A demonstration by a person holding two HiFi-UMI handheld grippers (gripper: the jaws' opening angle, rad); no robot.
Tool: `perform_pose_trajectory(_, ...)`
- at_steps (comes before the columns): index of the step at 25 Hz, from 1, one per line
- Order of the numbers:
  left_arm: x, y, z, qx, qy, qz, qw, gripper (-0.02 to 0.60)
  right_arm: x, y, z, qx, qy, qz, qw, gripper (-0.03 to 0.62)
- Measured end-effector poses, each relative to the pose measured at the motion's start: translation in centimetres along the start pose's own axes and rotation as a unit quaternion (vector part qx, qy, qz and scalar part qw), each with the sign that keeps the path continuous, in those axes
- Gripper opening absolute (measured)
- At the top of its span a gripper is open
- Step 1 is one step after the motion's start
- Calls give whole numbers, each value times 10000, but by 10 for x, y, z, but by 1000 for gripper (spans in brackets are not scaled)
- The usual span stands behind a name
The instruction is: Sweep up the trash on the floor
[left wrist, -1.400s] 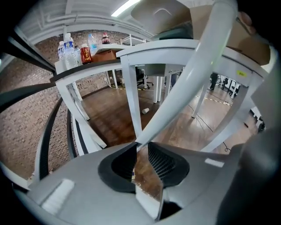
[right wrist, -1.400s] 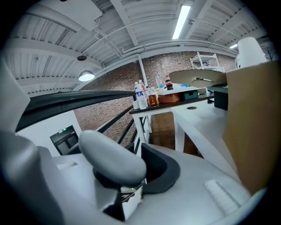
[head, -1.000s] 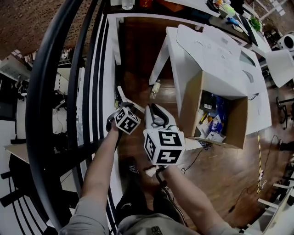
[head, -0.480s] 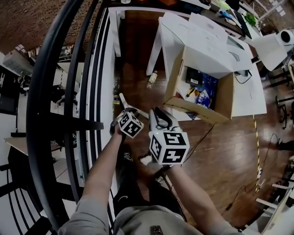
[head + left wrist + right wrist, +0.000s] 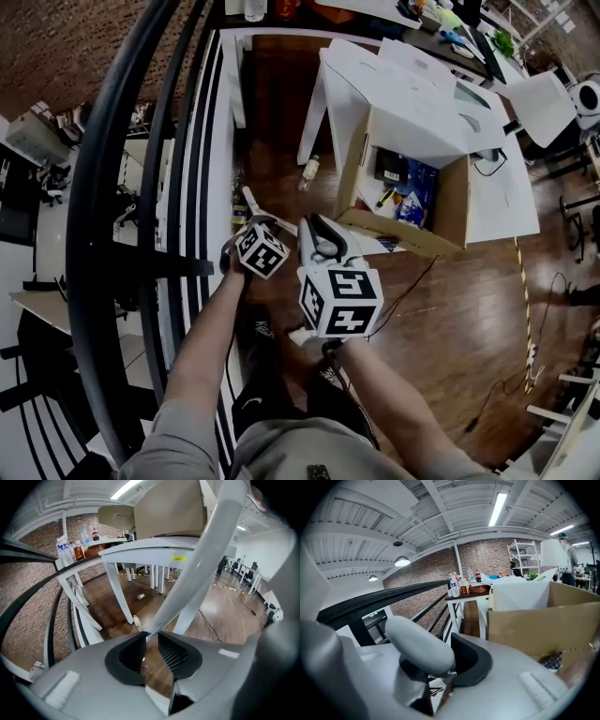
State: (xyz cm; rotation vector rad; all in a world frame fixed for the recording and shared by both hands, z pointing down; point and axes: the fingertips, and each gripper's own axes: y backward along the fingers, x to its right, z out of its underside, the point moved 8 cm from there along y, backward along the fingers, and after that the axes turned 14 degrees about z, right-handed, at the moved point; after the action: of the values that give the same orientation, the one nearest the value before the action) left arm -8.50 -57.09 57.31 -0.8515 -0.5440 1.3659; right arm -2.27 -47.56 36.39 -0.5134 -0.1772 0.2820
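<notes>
Clasping pole (image 5: 194,564): left gripper (image 5: 151,639) (right: handle (image 5: 419,644)).

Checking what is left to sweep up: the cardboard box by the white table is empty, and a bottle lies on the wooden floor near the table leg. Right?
Not empty: the head view shows the cardboard box open, with a dark packet and coloured bits inside. The rest stands: a bottle lies on the wooden floor near the white table leg.
</notes>
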Motion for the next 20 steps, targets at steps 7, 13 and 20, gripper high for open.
perform_pose_trajectory(7,-96,7,-11,-111,-161,-217,9996,89,-27,-71,-26,193,-336,-5,9993,51)
perform_pose_trajectory(13,-142,-5,-11,-156,-129,-168,9997,89,-41,-117,-34,154,-322,30,9994,51)
perform_pose_trajectory(20,-114,-25,7,-414,-150,57,9990,86,-24,-112,-10,-262,-435,88,9987,51)
